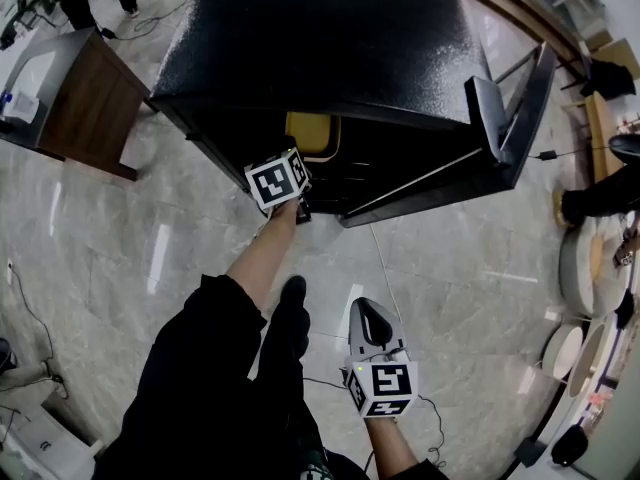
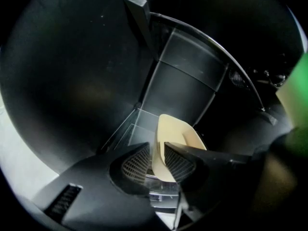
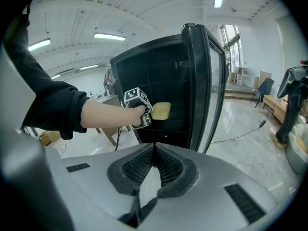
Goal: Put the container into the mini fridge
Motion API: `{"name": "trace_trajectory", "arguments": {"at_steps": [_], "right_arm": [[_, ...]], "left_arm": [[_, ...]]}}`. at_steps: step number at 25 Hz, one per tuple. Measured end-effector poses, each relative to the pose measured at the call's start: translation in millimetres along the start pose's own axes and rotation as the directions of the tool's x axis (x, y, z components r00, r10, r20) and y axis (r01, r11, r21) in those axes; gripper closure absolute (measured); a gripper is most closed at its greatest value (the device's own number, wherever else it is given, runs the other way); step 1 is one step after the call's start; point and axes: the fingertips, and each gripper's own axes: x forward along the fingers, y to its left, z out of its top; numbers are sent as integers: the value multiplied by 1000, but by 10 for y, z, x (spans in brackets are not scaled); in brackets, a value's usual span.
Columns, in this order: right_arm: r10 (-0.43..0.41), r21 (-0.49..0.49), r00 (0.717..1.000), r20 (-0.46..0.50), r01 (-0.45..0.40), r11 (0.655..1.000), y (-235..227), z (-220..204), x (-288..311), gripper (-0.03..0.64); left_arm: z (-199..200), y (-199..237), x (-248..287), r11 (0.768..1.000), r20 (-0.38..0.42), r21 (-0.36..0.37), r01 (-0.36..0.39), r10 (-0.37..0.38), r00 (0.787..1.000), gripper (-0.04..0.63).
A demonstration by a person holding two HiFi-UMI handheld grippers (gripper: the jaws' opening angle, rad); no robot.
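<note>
Container (image 2: 179,133) in left gripper (image 2: 156,148), inside mini fridge (image 1: 330,38); right gripper (image 3: 154,147) closed

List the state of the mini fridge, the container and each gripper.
Mini fridge: door open, swung wide.
Container: gripped by its rim, inside the fridge opening, not released.
Left gripper: shut on the container.
Right gripper: shut, empty, held back from the fridge.
</note>
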Motion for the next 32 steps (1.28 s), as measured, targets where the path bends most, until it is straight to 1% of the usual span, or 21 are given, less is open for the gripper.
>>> {"name": "trace_trajectory", "arguments": {"at_steps": [17,22,27,30,32], "right_arm": [[3,-17,1000,16,-3,1000,135,93,-62,581],[4,-21,1000,26,-3,1000,173,151,-109,581],[3,-17,1000,26,-3,1000,183,133,-145,581],[8,-17,1000,25,-8,1000,192,138,-169,581],[11,-22,1000,25,-10,1000,195,151,-197,581]], "left_arm": [[17,14,-190,999,-11,31,33,-33,999,512],[2,-6,-272,996,-16,75,39,-38,999,517],[-10,-37,-366,991,-13,125,42,-41,999,545],[58,-48,-501,984,-7,175,27,-26,1000,563],[53,-84,-575,980,-8,195,39,-38,999,568]]}}
